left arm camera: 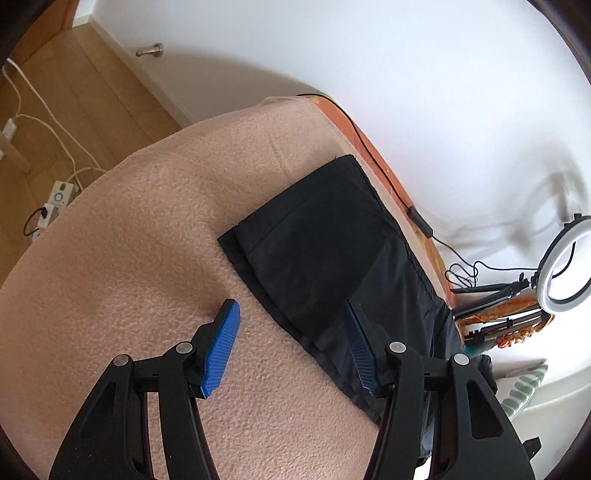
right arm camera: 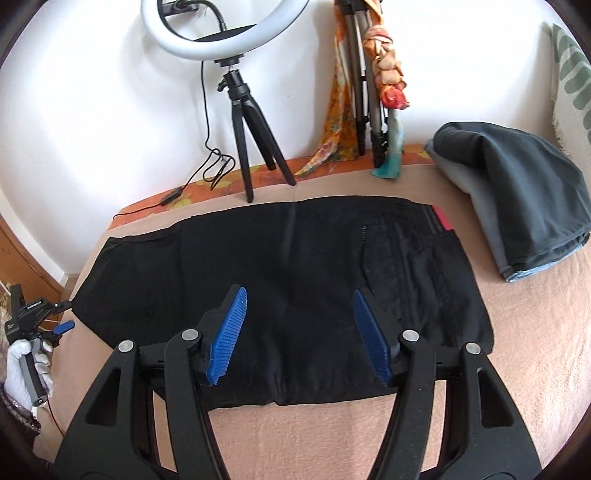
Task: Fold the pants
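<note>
folded black pants [right arm camera: 280, 266], pink blanket [right arm camera: 517, 350]

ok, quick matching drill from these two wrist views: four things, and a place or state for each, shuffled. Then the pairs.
Things:
1. black pants
2. grey folded clothes
3. ring light
4. right tongs

Place or state:
A. on a small tripod by the wall
B. stacked at the blanket's far right
C. open, nothing between the pads
D. folded flat mid-blanket

Pairs: 1-D, 2-B, 3-A, 4-C

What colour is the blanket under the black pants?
Pinkish beige blanket; clearest in the left wrist view.
</note>
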Tool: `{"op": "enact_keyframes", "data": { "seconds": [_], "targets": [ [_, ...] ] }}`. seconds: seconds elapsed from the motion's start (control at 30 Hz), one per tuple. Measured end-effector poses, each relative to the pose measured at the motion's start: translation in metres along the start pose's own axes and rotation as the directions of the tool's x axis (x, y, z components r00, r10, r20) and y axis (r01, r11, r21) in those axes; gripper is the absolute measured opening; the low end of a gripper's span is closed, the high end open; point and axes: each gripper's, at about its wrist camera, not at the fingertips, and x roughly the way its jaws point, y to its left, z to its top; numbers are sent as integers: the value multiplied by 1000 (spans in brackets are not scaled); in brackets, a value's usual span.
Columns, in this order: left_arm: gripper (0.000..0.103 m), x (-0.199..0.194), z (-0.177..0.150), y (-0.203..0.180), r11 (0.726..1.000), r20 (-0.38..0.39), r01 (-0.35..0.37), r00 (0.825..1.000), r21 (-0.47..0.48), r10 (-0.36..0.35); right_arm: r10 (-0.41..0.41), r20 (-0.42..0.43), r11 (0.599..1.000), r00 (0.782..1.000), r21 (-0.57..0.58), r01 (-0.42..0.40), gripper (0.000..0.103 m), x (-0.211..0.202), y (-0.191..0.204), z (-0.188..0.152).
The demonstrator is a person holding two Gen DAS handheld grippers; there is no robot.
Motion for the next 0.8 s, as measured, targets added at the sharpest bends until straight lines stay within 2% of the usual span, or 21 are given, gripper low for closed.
{"op": "enact_keyframes", "data": {
  "seconds": [0.27,0.43,0.5,0.57,0.67,0.73,0.8],
  "targets": [
    [62,12,13,-1,999,45,25,999,-20,-24,54,1,999,999,-2,-54,63,8,14,2],
    [61,19,10,-13,998,71,-4,997,55,0,68,-22,998,997,19,-67,63,15,11,1],
    [52,19,8,-8,1000,90,2,996,25,-4,78,-27,997,997,25,-77,63,17,10,-1],
    [28,18,11,-6,999,112,31,993,12,-32,74,-39,997,997,17,-73,63,20,12,-3],
    [20,22,11,-17,995,127,-23,992,94,11,85,-49,996,995,29,-84,63,21,14,-4],
    [16,26,8,-20,993,117,-25,993,115,12,79,-43,997,996,23,-78,63,20,15,-4],
    [15,29,5,-26,987,119,-54,992,154,35,73,-38,997,997,16,-72,63,20,16,-4]
  ]
}}
